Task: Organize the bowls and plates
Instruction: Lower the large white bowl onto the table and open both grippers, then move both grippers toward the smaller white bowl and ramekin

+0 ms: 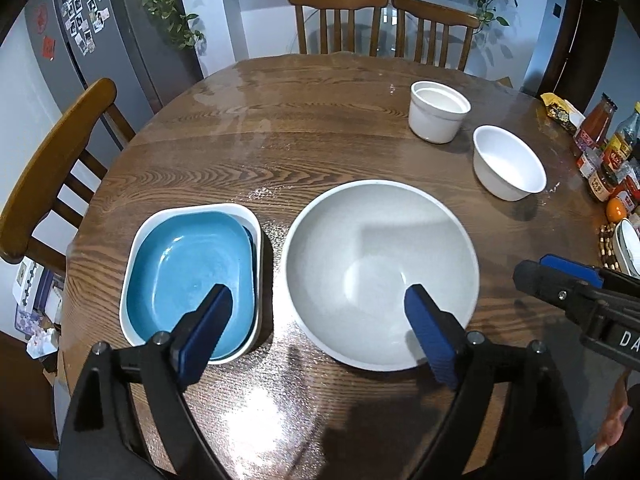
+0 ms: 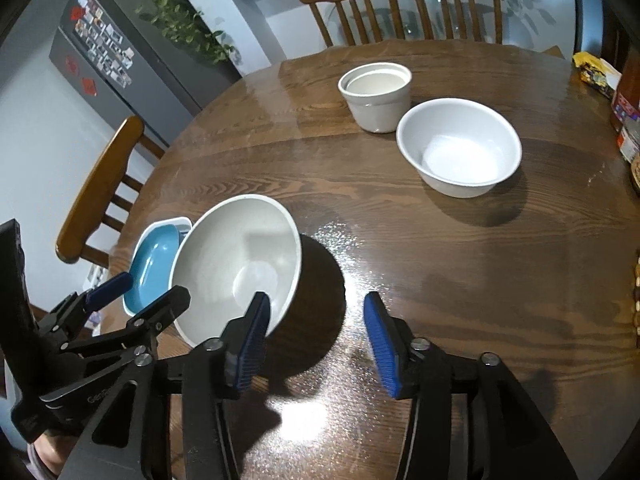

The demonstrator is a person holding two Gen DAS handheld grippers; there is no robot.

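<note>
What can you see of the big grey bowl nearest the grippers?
The big grey bowl is round, wide and deep, pale grey inside with a white rim, ceramic-looking and empty. It stands upright on the wooden table, close beside the stacked blue dishes. Whether they touch is unclear. Neither gripper holds it.

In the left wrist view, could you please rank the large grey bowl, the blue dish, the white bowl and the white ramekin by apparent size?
1. large grey bowl
2. blue dish
3. and 4. white bowl and white ramekin: similar, and farther from the camera, so unranked.
</note>
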